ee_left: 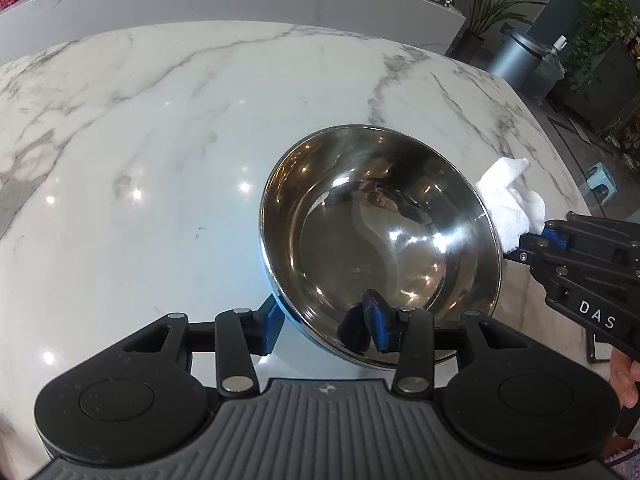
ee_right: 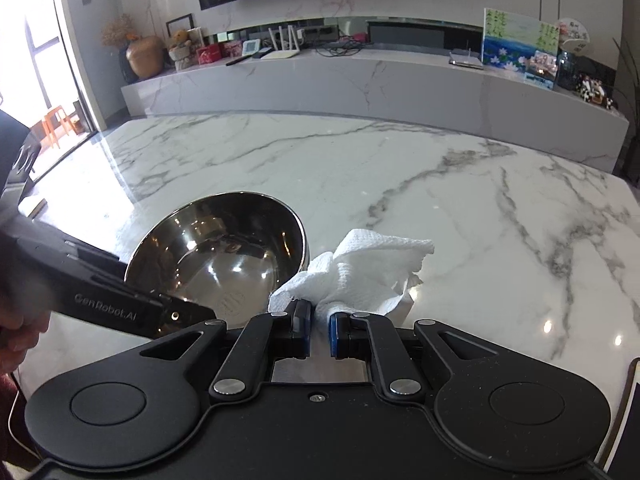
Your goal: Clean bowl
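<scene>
Stainless steel, polished to a mirror, makes up the bowl (ee_left: 380, 240), which sits on the white marble table (ee_left: 160, 160) and serves as the landmark for everything else. It looks tipped, its opening facing toward the left gripper (ee_left: 324, 320).

That left gripper straddles the bowl's near rim: one blue-padded finger (ee_left: 376, 320) reaches inside the bowl, the other stands outside its wall. The jaws stand partly open, with a visible gap on either side of the rim, so the pads do not press on the metal.

Just beside the bowl, on the side away from the left gripper's outer finger, lies a crumpled white paper towel (ee_right: 360, 272). In the right wrist view it touches or nearly touches the bowl's outer wall. The right gripper (ee_right: 319, 330) has its jaws drawn close together and pinches the near end of the towel between its blue pads, the rest of the sheet bunching out in front of them over the table.

In the left wrist view the right gripper comes in from beyond the bowl's rim, with a hand (ee_left: 626, 376) on its handle at the frame's edge.
</scene>
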